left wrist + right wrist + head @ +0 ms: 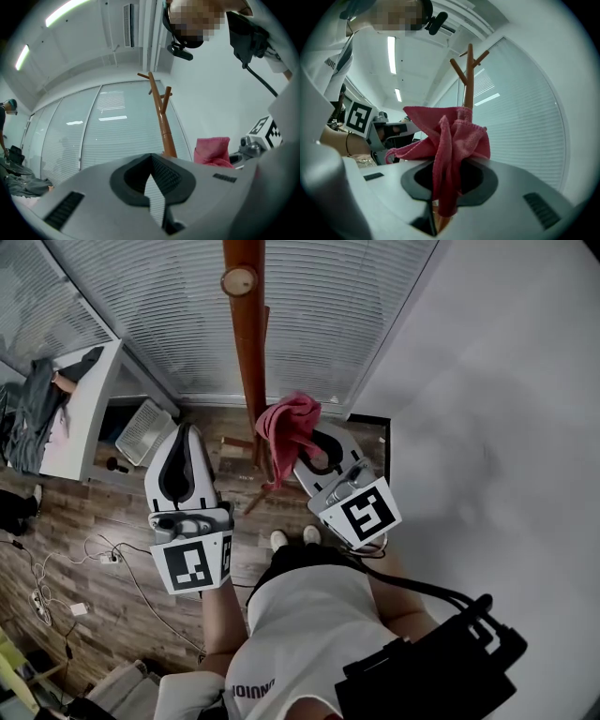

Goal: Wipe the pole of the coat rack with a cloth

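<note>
The coat rack's brown wooden pole (248, 352) rises toward the head camera in front of the person, its forked top (469, 63) showing in the right gripper view. A pink cloth (289, 427) is bunched in my right gripper (302, 448), whose jaws are shut on it; the cloth lies against the pole's right side. The same cloth (447, 150) fills the right gripper's jaws. My left gripper (184, 457) is to the left of the pole, apart from it, jaws shut with nothing between them. From the left gripper view the pole (164, 126) and cloth (213, 151) show beyond the jaws.
A white desk (80, 413) with dark clothing stands at far left, a white basket (142, 430) beside it. Cables and a power strip (56, 587) lie on the wooden floor. Blinds (187, 306) cover the window behind the rack; a white wall (506, 409) is at right.
</note>
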`<action>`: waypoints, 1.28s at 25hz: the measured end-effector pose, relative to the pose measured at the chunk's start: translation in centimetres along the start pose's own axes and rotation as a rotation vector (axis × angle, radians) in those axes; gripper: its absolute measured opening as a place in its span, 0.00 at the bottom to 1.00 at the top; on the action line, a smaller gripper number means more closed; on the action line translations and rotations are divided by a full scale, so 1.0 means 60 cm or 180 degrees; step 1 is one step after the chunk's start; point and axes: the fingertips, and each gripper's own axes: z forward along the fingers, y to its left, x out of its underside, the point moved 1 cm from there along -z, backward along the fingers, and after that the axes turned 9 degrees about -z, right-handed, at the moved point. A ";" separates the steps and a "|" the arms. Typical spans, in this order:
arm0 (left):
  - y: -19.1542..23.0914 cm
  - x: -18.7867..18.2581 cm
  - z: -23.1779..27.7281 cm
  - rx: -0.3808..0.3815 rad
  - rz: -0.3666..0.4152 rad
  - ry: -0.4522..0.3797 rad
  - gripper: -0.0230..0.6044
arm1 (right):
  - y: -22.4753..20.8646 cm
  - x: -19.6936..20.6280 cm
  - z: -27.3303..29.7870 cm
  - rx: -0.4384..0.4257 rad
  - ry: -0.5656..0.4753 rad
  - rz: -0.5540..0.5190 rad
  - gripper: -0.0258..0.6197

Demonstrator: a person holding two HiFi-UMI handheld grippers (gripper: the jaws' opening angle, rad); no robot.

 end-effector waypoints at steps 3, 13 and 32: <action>0.007 0.001 -0.006 -0.0049 0.0010 0.0020 0.04 | 0.018 0.043 0.006 -0.0156 0.0221 -0.0068 0.17; 0.029 0.002 -0.022 -0.0155 0.0017 0.0046 0.04 | 0.045 0.154 0.005 -0.0196 0.0865 0.0200 0.17; 0.031 0.001 -0.026 -0.0174 0.0051 0.0049 0.04 | 0.069 0.220 -0.002 -0.0473 0.1218 0.0376 0.17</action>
